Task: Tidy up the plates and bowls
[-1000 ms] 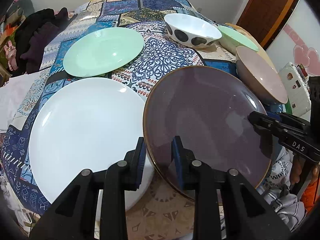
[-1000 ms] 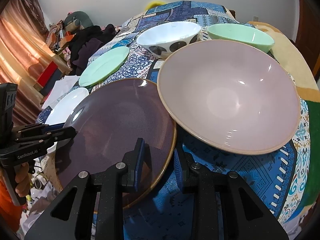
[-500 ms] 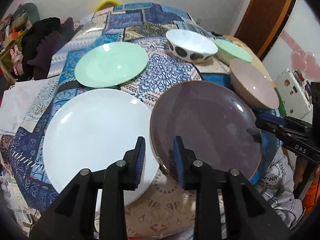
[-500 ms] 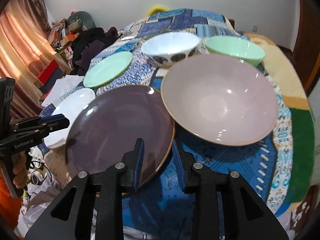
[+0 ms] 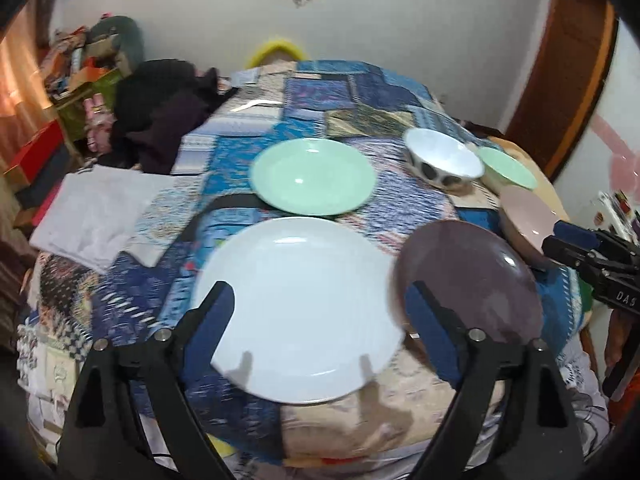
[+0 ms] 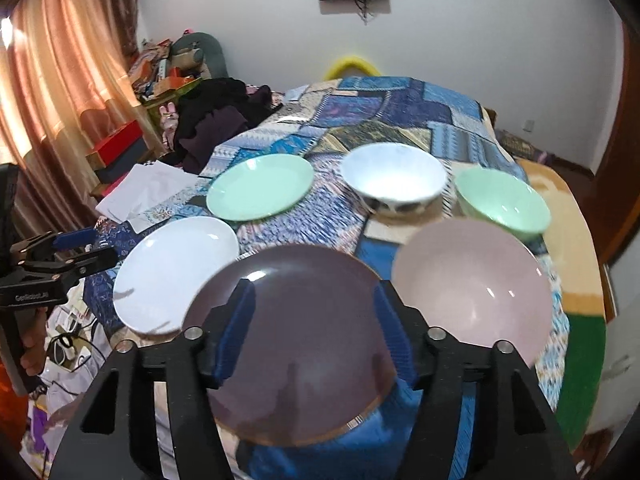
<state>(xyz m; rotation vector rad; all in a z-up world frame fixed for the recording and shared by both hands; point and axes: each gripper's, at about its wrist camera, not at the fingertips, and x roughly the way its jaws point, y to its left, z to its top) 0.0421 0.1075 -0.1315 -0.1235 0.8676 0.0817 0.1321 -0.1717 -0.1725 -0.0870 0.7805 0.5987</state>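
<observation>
Left gripper (image 5: 318, 310): jaws just opened wide, nothing clamped; white plate (image 5: 300, 300) below, between fingers. Right gripper (image 6: 312, 326): jaws just opened, apart, unloaded; purple plate (image 6: 296, 344) on bed directly beneath, overlapping white plate edge. Pink bowl (image 6: 472, 292) just right of right gripper.
</observation>
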